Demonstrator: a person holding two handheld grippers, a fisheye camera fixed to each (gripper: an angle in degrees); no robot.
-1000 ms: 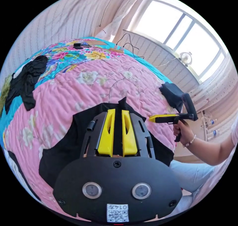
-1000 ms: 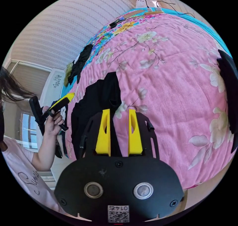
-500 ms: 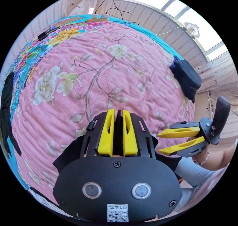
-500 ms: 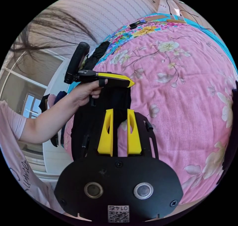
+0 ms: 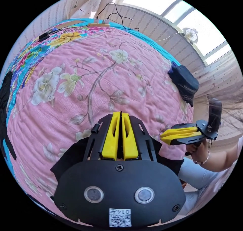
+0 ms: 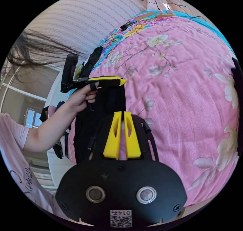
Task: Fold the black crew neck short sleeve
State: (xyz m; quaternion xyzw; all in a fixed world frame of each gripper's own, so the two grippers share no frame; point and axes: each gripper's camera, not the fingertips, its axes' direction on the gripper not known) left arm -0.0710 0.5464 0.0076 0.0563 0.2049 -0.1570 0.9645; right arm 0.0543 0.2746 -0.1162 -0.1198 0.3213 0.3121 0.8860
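1. While we stand at the edge of the bed (image 5: pixel 83 71), the black shirt (image 6: pixel 106 107) lies near us on the pink flowered quilt (image 6: pixel 182 89), close to the bed's edge.

2. Our left tool (image 5: pixel 121 114) has its yellow jaws pinched together. From the side, in the right gripper view, this left tool (image 6: pixel 121 81) sits at the top edge of the shirt, and the cloth seems to hang down from it. We think it is gripping the shirt, so the shirt can be lifted and laid out.

3. Our right tool (image 6: pixel 122 114) also has its jaws closed, almost touching. It points at the shirt's side edge. We cannot tell if cloth is caught between the jaws.

4. In the left gripper view, the right tool (image 5: pixel 168 137) is held just beside the shirt (image 5: pixel 68 157), at the quilt's edge.

5. A dark folded cloth (image 5: pixel 184 80) rests far off at the bed's side. More dark clothes (image 6: pixel 92 61) wait on the blue part.

6. We think the fold has only just begun.
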